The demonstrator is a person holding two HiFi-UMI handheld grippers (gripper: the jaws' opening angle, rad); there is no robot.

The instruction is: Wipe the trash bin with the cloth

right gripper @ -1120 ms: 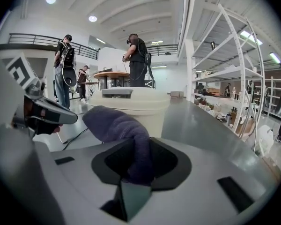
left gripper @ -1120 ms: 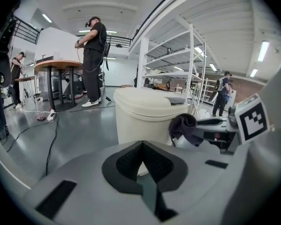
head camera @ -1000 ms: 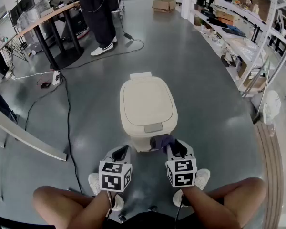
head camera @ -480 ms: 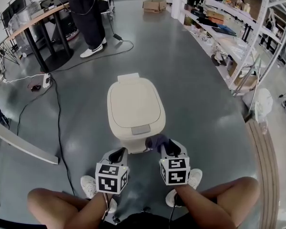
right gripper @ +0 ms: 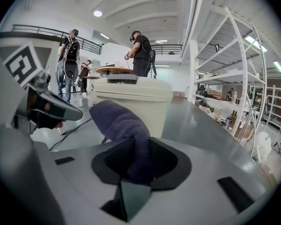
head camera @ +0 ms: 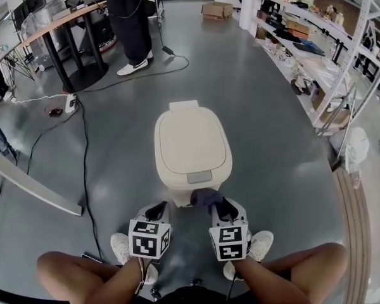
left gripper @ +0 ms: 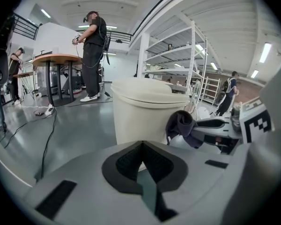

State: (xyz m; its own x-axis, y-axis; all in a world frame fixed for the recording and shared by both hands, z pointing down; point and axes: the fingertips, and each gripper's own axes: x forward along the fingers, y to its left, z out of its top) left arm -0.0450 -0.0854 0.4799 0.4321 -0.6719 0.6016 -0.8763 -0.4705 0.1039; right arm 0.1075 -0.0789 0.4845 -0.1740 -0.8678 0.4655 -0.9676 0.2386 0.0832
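Note:
A cream trash bin [head camera: 192,145] with a shut lid stands on the grey floor before me; it also fills the middle of the left gripper view as the bin [left gripper: 147,109] and the bin [right gripper: 136,102] in the right gripper view. My right gripper [head camera: 216,208] is shut on a dark purple cloth [head camera: 205,197], held at the bin's near front wall. The cloth [right gripper: 124,130] bunches out of the jaws. My left gripper [head camera: 156,211] is shut on nothing, just left of the bin's base. From the left gripper view the cloth [left gripper: 183,127] hangs off the right gripper.
A black cable [head camera: 83,144] runs along the floor at left. A person [head camera: 130,18] stands by a round-legged table [head camera: 63,24] at the far left. Metal shelving [head camera: 316,49] lines the right side. My shoes [head camera: 259,246] and knees are below the grippers.
The view has shifted slightly. The right gripper with the cloth has moved a little left along the bin's front wall; the left gripper stays low beside the bin.

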